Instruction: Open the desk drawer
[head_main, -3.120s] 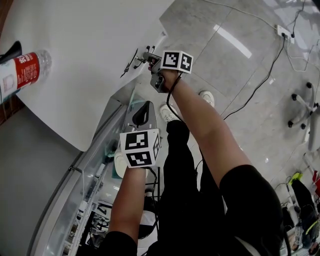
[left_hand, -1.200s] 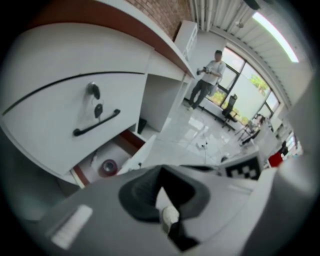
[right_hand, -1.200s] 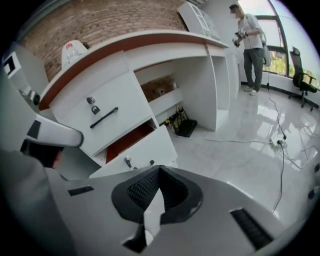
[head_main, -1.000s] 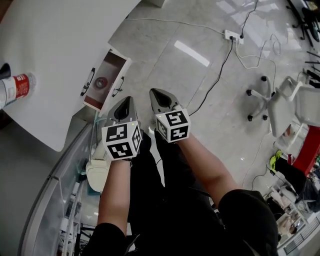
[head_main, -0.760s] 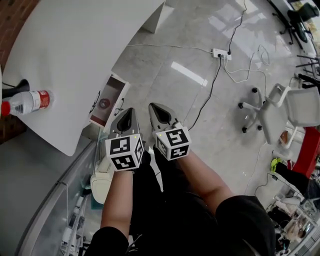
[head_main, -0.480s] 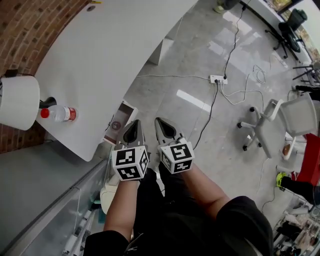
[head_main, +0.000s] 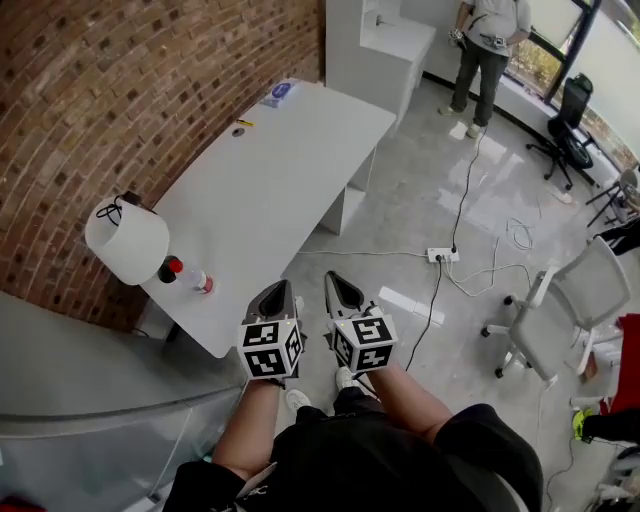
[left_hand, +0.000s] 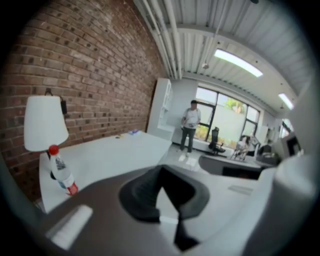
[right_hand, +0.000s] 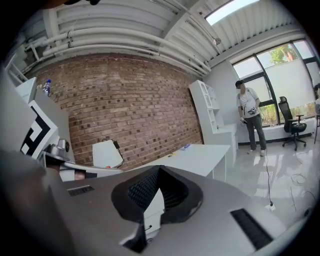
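— What's changing here?
— The left claw (head_main: 277, 287) and right claw (head_main: 334, 279), both pinched closed and empty, are backing away from the surface (head_main: 290, 150). The drawer is no longer showing below its near corner, where one bottle (head_main: 199, 281) and one lamp (head_main: 127, 240) are standing.

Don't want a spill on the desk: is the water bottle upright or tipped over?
Upright. In the left gripper view the water bottle stands on the desk with its red cap on top, beside the lamp.

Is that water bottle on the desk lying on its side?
No, the water bottle stands upright on the white desk, beside the lamp.
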